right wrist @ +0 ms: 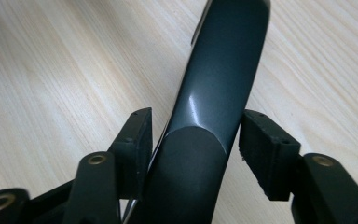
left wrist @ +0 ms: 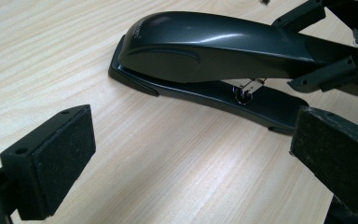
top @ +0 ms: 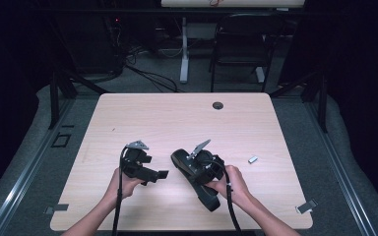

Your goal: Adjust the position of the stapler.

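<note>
Your right gripper [top: 207, 169] straddles the black stapler [top: 193, 174] near the worktop's [top: 177, 118] front edge, fingers [right wrist: 266, 154] not yet pressing. Left gripper [top: 150, 172] gapes empty. Centre both pads before squeezing.

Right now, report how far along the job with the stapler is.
Done: the black plastic stapler lies flat on the light wooden table. In hand: the right gripper straddles its body, jaws close against both sides; a firm grip is not certain. The left gripper waits open and empty beside it. Left: lifting or working the stapler; the small silver piece lies untouched.
</note>
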### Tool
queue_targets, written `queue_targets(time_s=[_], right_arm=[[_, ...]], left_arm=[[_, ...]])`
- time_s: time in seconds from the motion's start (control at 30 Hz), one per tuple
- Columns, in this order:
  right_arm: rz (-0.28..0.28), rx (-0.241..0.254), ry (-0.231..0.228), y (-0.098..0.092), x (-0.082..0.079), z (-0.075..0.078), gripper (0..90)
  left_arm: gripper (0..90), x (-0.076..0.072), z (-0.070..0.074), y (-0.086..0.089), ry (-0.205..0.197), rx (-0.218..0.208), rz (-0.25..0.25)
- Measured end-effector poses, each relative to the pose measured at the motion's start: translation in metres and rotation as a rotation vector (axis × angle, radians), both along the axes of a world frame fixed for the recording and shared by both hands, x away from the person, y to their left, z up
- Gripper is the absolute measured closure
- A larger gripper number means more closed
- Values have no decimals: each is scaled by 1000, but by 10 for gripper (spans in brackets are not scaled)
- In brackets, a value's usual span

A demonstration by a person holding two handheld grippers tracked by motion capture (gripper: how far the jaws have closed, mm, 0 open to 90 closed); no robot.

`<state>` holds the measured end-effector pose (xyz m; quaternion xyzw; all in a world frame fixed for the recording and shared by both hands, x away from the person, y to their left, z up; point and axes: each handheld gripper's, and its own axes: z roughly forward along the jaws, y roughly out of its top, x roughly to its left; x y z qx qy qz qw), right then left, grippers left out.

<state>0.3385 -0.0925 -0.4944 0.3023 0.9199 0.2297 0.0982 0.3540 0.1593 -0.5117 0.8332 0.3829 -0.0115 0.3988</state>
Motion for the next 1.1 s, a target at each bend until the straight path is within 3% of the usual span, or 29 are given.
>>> queue_targets(time_s=[0.17,0.53,0.6,0.87,0.93,1.1], right_arm=[[18,9,5,-8,4,0,502],[117,20,3,-20,11,0,533],[156,21,6,-23,12,0,532],[160,44,10,-30,7,4,462],[148,34,20,-40,2,8,442],[149,52,36,-46,0,5,482]], left_arm=[[0,1,-1,0,3,2,-3],[0,2,-2,1,4,0,-1],[0,2,-2,0,5,3,-6],[0,2,0,4,-8,-13,-5],[0,3,0,6,-7,-17,2],[0,4,0,5,-7,-12,-5]])
